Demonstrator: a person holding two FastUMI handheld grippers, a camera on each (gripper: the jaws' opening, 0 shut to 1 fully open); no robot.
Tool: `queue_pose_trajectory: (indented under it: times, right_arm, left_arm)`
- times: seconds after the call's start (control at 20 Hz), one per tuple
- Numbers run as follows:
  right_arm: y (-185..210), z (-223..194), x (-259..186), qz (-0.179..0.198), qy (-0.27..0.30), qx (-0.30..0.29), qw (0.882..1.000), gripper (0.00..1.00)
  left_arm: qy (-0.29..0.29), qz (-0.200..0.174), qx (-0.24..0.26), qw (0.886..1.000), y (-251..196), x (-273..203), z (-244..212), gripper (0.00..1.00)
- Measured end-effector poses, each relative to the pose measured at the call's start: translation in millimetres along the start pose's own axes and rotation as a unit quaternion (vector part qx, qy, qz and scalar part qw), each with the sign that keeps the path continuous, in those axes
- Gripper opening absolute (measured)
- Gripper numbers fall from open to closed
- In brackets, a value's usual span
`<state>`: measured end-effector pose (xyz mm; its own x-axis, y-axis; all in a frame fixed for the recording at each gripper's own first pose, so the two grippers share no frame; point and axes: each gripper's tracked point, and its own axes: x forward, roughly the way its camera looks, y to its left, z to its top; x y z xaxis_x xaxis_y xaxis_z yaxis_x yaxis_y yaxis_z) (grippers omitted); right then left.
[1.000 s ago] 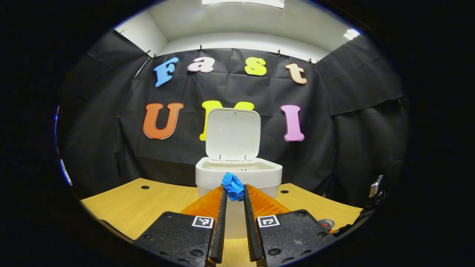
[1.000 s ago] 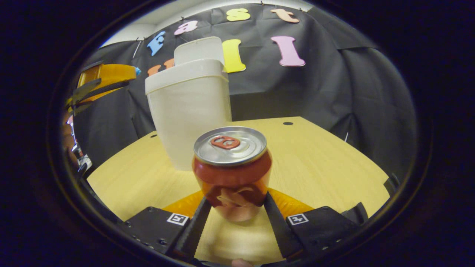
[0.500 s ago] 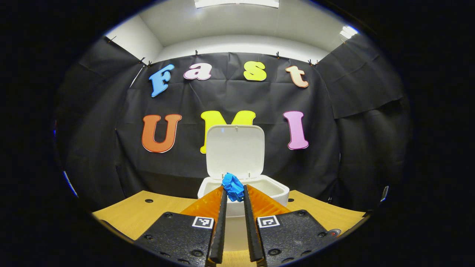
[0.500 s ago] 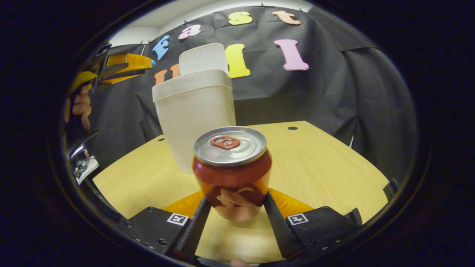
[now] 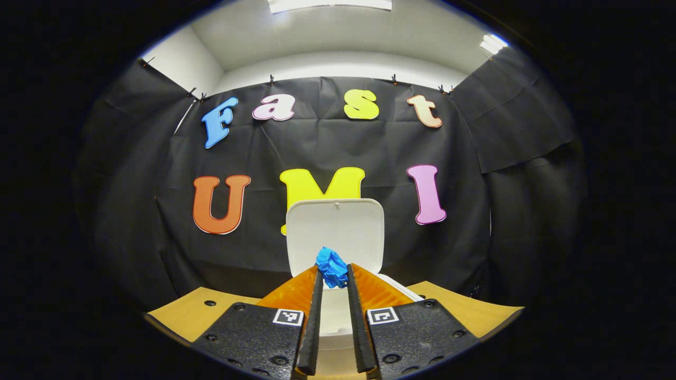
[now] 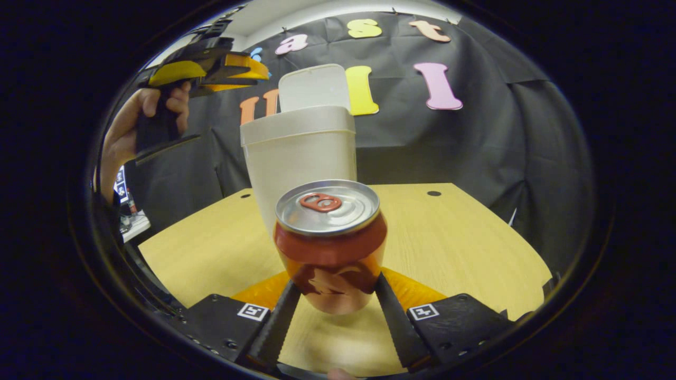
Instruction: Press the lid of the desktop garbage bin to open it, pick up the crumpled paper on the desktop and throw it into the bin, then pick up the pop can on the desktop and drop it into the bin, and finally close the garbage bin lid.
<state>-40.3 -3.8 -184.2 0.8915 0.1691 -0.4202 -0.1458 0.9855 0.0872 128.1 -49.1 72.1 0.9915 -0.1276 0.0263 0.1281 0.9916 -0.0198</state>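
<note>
A white desktop bin [image 6: 301,153] stands on the wooden table with its lid [image 5: 335,233] raised upright. In the left gripper view, my left gripper [image 5: 332,274] is shut on a blue crumpled paper [image 5: 330,265], held high in front of the open lid, over the bin's near rim [image 5: 338,316]. In the right gripper view, my right gripper [image 6: 331,295] is shut on a red pop can [image 6: 328,245], upright and lifted a little off the table, in front of the bin. The left gripper [image 6: 211,66] also appears there at upper left, held by a hand [image 6: 127,132], higher than the bin.
The wooden table [image 6: 449,237] has small round holes near its back edge [image 6: 433,193]. Black cloth walls close the booth behind and to the sides. Some small items lie beyond the table's left edge [image 6: 127,219].
The left gripper with the blue paper has risen and moved closer over the bin; the lid now sits lower in its view. The right gripper has shifted slightly with the can still held.
</note>
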Motion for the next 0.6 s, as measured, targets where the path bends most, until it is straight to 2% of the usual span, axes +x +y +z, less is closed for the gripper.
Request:
queue_pose_trajectory:
  times: [0.05, 0.15, 0.25, 0.35, 0.4, 0.5, 0.55, 0.6]
  right_arm:
    - [0.9, -1.2, 1.6, 0.000, 0.003, 0.002, 1.000, 0.81]
    - [0.2, -4.2, 0.9, -0.001, 0.013, -0.003, 1.000, 0.81]
    - [-0.9, -3.0, -0.4, -0.005, 0.014, -0.008, 1.000, 0.81]
    - [1.2, -4.6, -0.1, 0.001, 0.012, 0.000, 1.000, 0.80]
    - [2.3, -5.4, 0.6, 0.005, 0.013, 0.003, 1.000, 0.81]
    - [3.2, -9.1, 1.6, 0.012, 0.019, 0.002, 1.000, 0.81]
    - [3.7, -10.4, 1.3, 0.014, 0.021, 0.000, 1.000, 0.81]
    - [4.3, -10.9, 1.3, 0.015, 0.021, 0.000, 1.000, 0.81]
  left_arm:
    - [0.006, 0.001, 0.000, 1.000, 2.2, 7.7, -3.2, 0.30]
    - [0.034, 0.003, -0.011, 0.999, 6.1, 19.1, -20.6, 0.27]
    - [0.058, 0.003, -0.020, 0.998, 9.2, 22.7, -33.5, 0.31]
    - [0.064, 0.008, -0.010, 0.998, 17.8, 26.3, -34.9, 0.33]
    - [0.065, 0.007, -0.004, 0.998, 19.2, 28.8, -35.4, 0.30]
    - [0.074, 0.004, 0.001, 0.997, 17.8, 33.1, -41.4, 0.43]
    - [0.081, 0.001, 0.001, 0.997, 16.1, 34.4, -45.7, 0.39]
    - [0.086, -0.002, -0.001, 0.996, 14.6, 35.0, -48.5, 0.40]
